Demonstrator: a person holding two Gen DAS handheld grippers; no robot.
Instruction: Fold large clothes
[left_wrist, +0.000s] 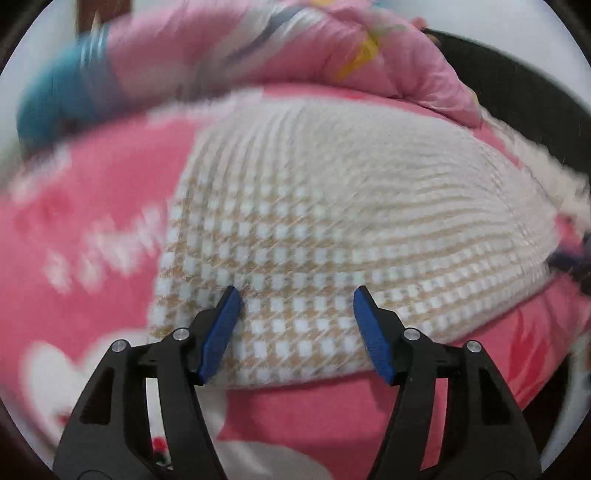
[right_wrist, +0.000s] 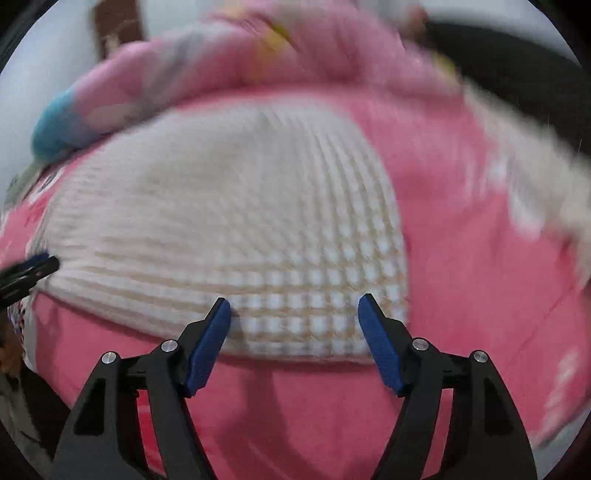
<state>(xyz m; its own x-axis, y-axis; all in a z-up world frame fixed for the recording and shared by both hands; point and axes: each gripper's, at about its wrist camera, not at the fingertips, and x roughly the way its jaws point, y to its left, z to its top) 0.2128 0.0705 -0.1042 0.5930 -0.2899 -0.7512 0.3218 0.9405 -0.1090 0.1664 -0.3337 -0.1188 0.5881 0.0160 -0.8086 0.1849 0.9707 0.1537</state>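
A pink bed sheet with white print (left_wrist: 92, 206) covers the bed; its lettering is too blurred to read. One cream-and-tan checked knit garment (left_wrist: 332, 221) lies folded on it, before one rumpled pink quilt (left_wrist: 229, 48). Left gripper (left_wrist: 297, 295) and right gripper (right_wrist: 294, 304) hang over the garment's near edge, jaws spread, holding nothing.

A pink bedsheet (left_wrist: 92, 206) with white print lies beneath a rumpled pink quilt (left_wrist: 258, 48) with a blue edge.

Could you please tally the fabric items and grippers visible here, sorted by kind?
Checked cream-and-tan garment: 1
Pink printed bedsheet: 1
Pink quilt, bunched behind: 1
Grippers, both open: 2 (left gripper, right gripper)
Total: 5
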